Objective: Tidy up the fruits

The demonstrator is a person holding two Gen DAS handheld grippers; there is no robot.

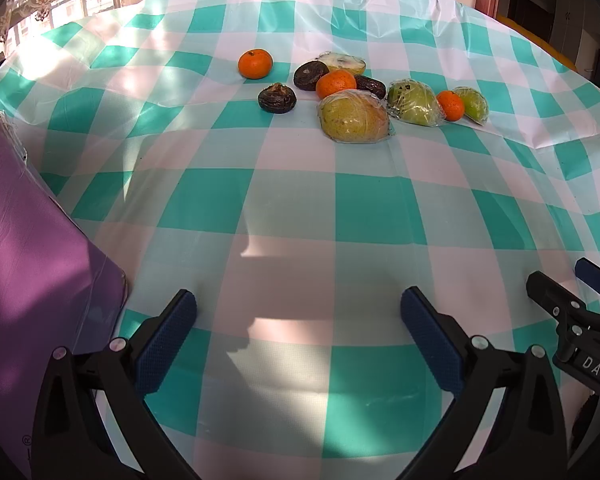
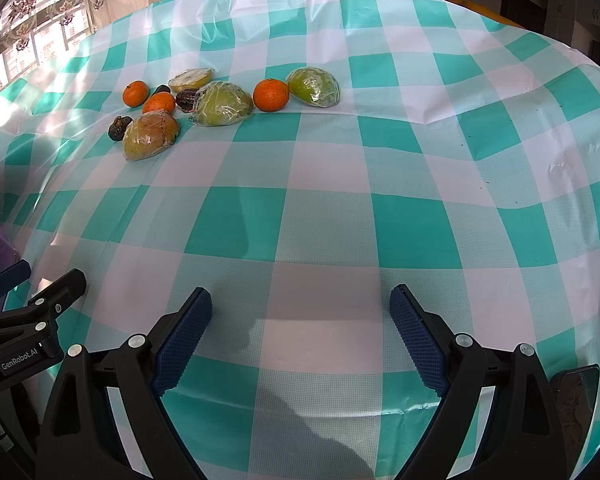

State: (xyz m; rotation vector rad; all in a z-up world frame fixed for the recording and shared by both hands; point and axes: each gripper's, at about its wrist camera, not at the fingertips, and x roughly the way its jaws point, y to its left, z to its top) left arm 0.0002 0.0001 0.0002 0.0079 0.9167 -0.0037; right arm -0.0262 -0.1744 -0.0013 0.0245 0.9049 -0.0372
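Fruit lies in a loose cluster far out on the teal-and-white checked tablecloth [image 1: 372, 208]. Three mandarins show: one apart at the left [image 1: 255, 63], one in the middle [image 1: 335, 83], one between green fruits [image 1: 450, 105]. Wrapped in film are a large yellow-green mango [image 1: 354, 117] [image 2: 150, 134], a green one [image 1: 414, 103] [image 2: 223, 104] and another green one [image 2: 313, 86]. Dark wrinkled fruits [image 1: 277, 97] [image 1: 310, 75] and a cut half [image 1: 345, 62] lie among them. My left gripper [image 1: 299, 334] and right gripper [image 2: 301, 334] both stand open over bare cloth, well short of the fruit.
A purple sheet [image 1: 32, 248] covers the near left of the table. The right gripper's fingers [image 1: 556, 300] show at the left wrist view's right edge. A dark phone [image 2: 576, 400] lies at the near right. A window with lace curtains [image 2: 24, 28] is at the back left.
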